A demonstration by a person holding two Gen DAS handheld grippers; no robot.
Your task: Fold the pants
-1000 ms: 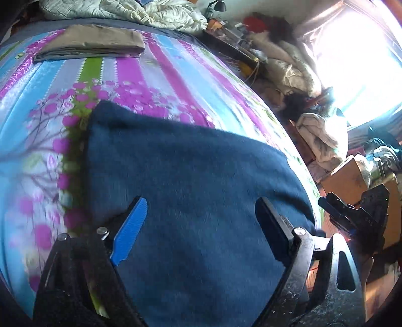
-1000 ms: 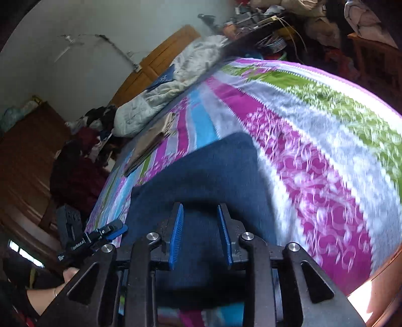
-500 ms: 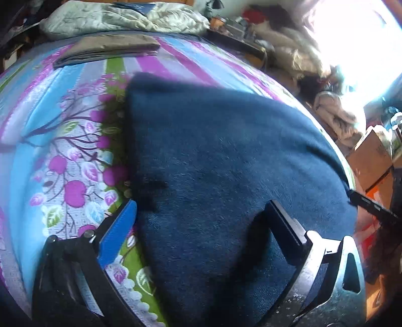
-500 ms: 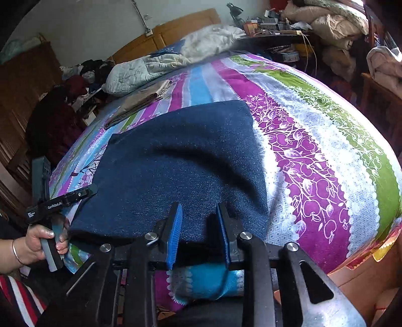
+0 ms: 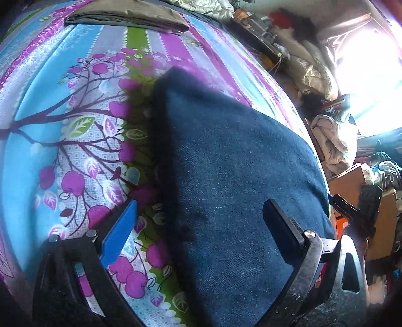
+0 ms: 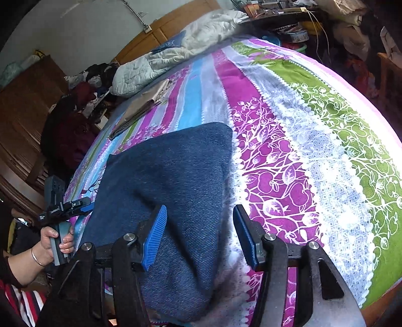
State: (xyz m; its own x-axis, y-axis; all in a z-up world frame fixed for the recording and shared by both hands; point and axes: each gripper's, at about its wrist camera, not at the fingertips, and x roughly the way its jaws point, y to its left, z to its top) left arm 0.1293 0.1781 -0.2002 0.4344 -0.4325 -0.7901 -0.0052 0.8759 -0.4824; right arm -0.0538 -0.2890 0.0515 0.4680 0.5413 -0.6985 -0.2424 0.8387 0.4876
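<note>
striped floral bedsheet (image 6: 289, 130) in purple, blue, green and grey, spread over the bed. folded tan cloth (image 5: 125, 16) flat on the bedsheet toward its far end. beyond that, crumpled white quilt (image 6: 181, 57) against a wooden headboard (image 6: 160, 30). cardboard box (image 5: 351, 183) off the bedsheet's window side.

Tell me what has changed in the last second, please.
The right tool has opened and let go of the navy folded pants, which now lie flat on the striped bedsheet. The left tool stayed open above their left edge. The khaki folded garment has not moved.
</note>
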